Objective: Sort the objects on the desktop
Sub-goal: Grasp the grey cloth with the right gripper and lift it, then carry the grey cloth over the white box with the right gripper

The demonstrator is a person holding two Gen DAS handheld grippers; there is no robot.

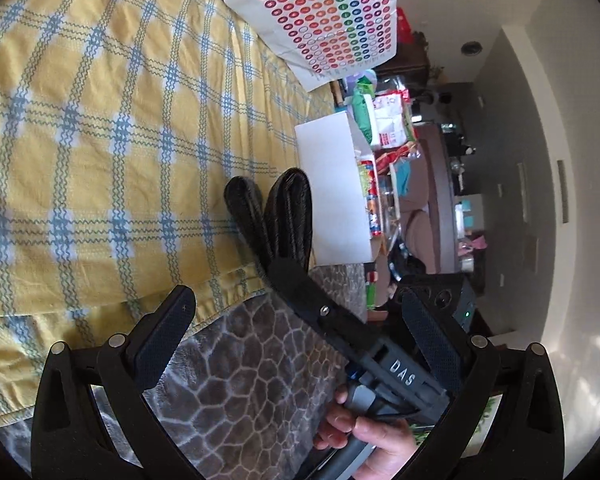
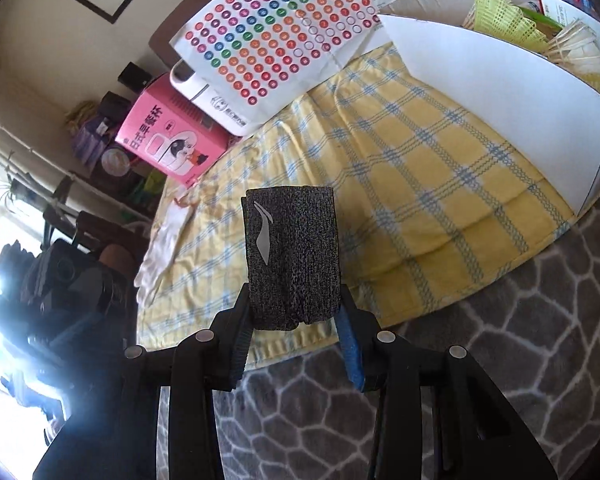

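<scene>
Now, right gripper (image 2: pixel 294 320) clamped on folded dark sock (image 2: pixel 292 256) — left gripper (image 1: pixel 300 320) spread wide, empty

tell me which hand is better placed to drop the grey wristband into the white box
Right. The right gripper is shut on the grey wristband, above the yellow cloth near the white box. The left gripper is open, empty.
</scene>
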